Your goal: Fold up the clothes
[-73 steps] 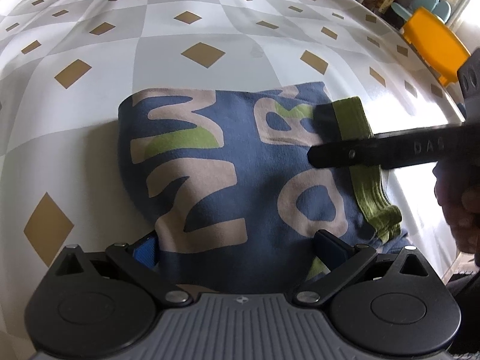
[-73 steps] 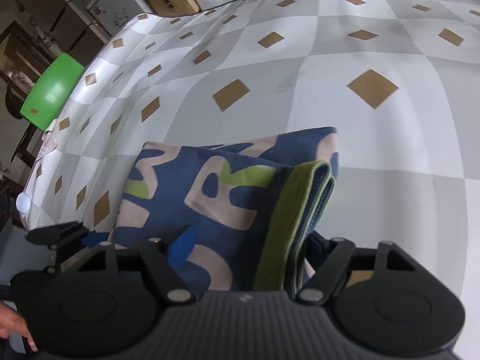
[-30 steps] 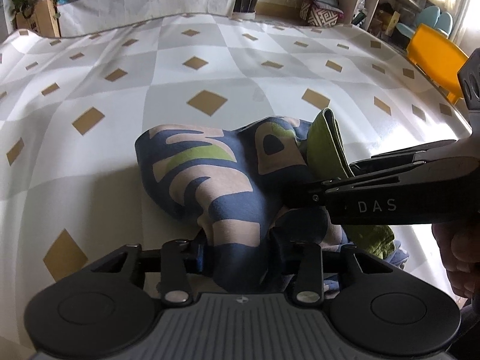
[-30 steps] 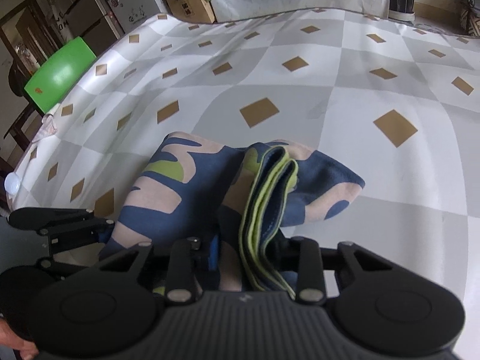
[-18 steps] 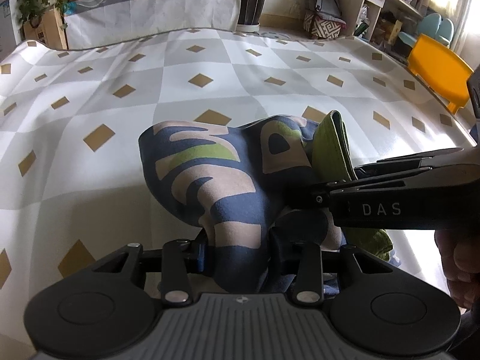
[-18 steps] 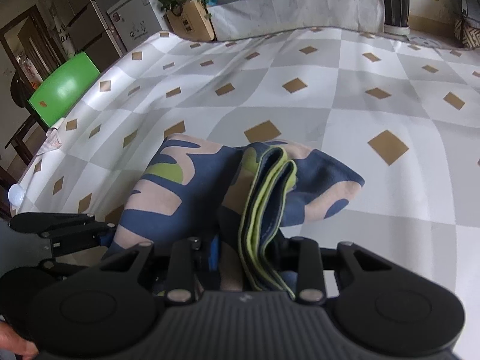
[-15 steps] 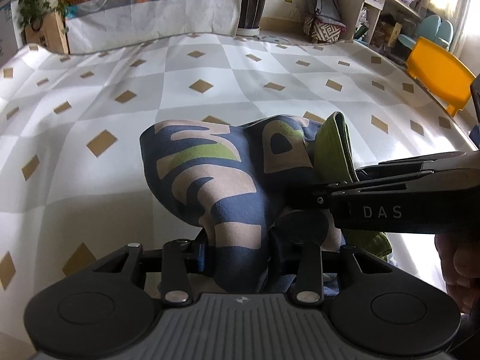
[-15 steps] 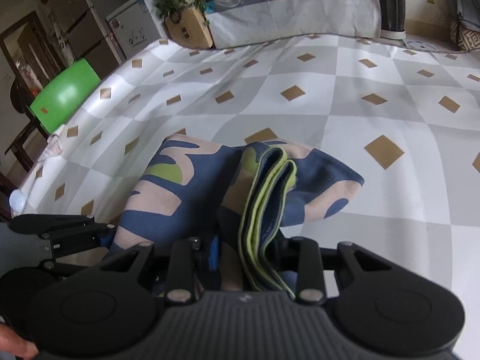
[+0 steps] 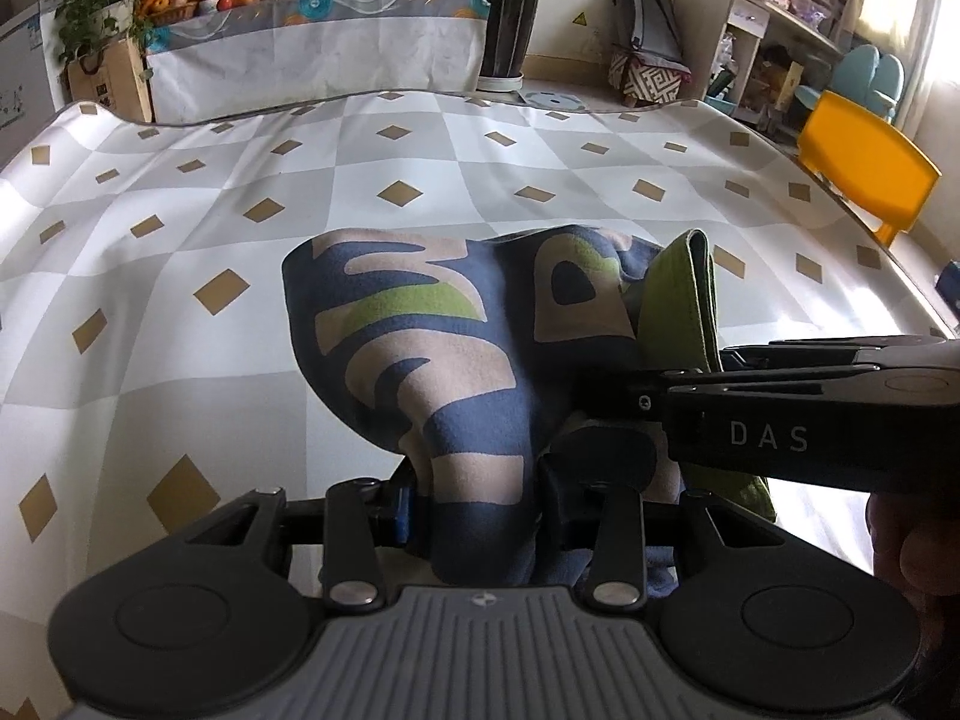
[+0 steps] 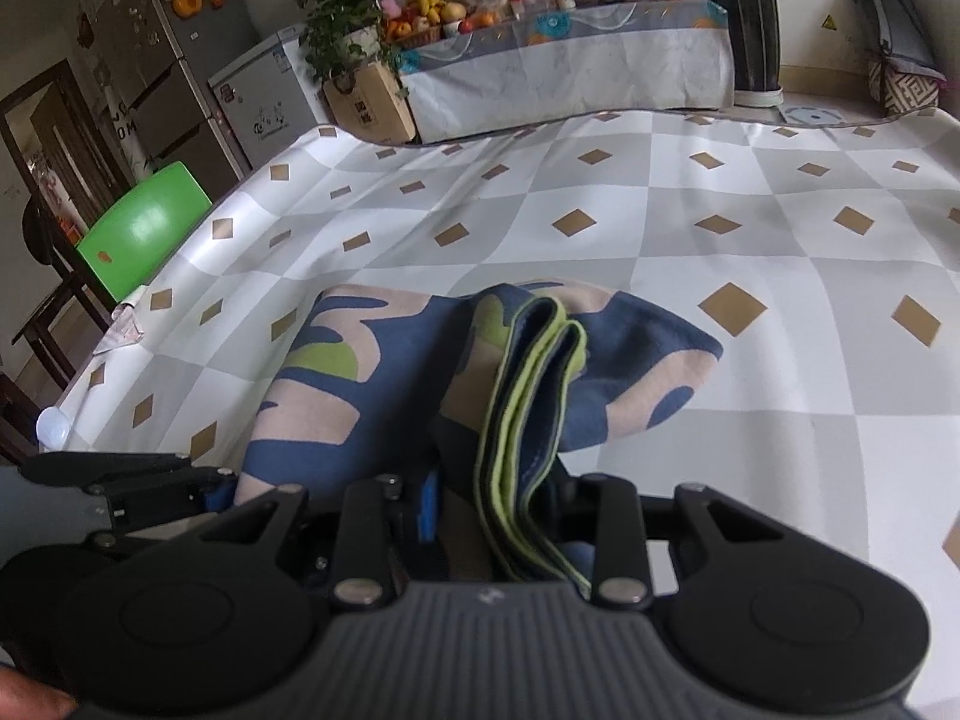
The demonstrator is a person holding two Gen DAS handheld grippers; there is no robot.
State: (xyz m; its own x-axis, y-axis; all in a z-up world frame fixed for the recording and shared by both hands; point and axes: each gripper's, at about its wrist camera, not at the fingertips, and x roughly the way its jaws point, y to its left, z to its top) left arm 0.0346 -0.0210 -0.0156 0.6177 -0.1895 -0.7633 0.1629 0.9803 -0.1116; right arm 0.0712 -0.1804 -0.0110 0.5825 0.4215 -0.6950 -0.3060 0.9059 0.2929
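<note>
A folded blue garment [image 9: 432, 336] with beige and green letter shapes and a green waistband [image 9: 684, 300] hangs lifted above the checkered tablecloth [image 9: 180, 228]. My left gripper [image 9: 480, 498] is shut on its near left edge. My right gripper [image 10: 498, 510] is shut on the near edge at the green band [image 10: 528, 396]; it enters the left wrist view from the right [image 9: 606, 396]. The left gripper shows at the lower left of the right wrist view [image 10: 198, 480]. The garment's far end droops toward the cloth [image 10: 648, 360].
The table carries a grey and white cloth with gold diamonds [image 10: 720, 228]. A yellow chair [image 9: 864, 174] stands at the right edge, a green chair [image 10: 144, 228] at the left. A side table with fruit and plants [image 10: 564, 60] stands behind.
Both grippers closed on the garment's near edge and lifted it off the table. It has bunched and risen higher, and the view now looks further across the room.
</note>
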